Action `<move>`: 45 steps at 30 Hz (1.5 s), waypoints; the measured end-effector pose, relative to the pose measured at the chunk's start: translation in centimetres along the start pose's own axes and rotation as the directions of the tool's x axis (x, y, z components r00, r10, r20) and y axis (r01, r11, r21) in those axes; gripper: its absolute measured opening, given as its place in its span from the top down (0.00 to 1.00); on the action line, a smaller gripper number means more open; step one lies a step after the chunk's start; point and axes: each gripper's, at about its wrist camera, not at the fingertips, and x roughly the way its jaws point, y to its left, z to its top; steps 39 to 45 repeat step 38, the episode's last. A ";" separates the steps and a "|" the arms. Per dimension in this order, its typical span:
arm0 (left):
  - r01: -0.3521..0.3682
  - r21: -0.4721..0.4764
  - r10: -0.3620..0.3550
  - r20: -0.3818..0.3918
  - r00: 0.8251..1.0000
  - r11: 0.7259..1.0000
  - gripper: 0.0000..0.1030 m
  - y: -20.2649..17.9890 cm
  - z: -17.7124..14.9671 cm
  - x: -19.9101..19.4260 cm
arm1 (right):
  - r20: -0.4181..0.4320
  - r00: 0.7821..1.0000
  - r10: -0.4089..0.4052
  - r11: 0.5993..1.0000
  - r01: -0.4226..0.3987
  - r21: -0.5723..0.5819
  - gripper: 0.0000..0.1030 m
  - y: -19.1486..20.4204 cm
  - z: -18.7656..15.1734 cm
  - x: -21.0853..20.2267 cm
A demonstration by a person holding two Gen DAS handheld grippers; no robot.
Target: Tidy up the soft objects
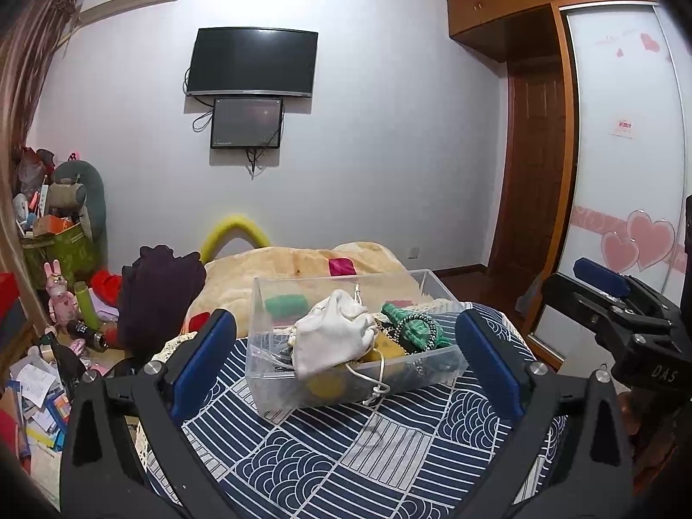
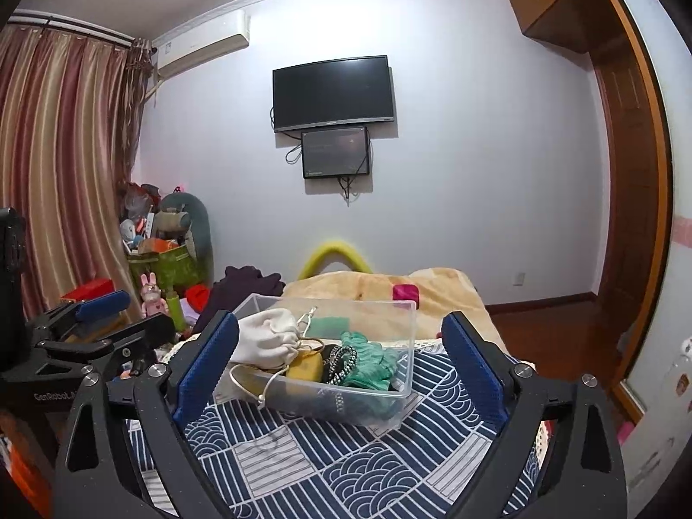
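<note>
A clear plastic box stands on a navy-and-white patterned cloth. It holds a white drawstring pouch, a green knitted piece, a braided black-and-white cord and a yellow item. My left gripper is open and empty, just short of the box. My right gripper is open and empty, also facing the box. A red item lies on the beige blanket behind.
Beige blanket and a dark purple garment lie beyond the box. A cluttered corner with a green bin, toys and papers is at the left. A wardrobe and a door are at the right.
</note>
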 end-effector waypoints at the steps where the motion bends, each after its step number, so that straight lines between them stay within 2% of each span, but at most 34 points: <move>1: 0.001 -0.001 -0.001 0.001 1.000 1.000 0.00 0.0 0.0 0.0 | -0.001 1.000 0.000 1.000 0.000 0.000 0.08 0.0 0.0 0.0; 23: 0.008 0.006 -0.008 0.004 1.000 1.000 0.00 0.1 0.1 -0.3 | -0.003 1.000 0.016 1.000 -0.016 -0.001 0.08 0.0 0.0 0.1; 29: 0.033 -0.002 -0.034 -0.018 0.999 0.999 0.00 0.2 0.0 -0.1 | -0.009 1.000 0.021 1.000 -0.021 -0.007 0.08 0.2 0.0 0.3; 45: 0.026 0.005 -0.026 -0.025 0.999 1.000 0.00 -0.1 -0.1 0.1 | -0.026 0.999 0.030 0.999 -0.030 -0.013 0.08 0.6 -0.1 0.7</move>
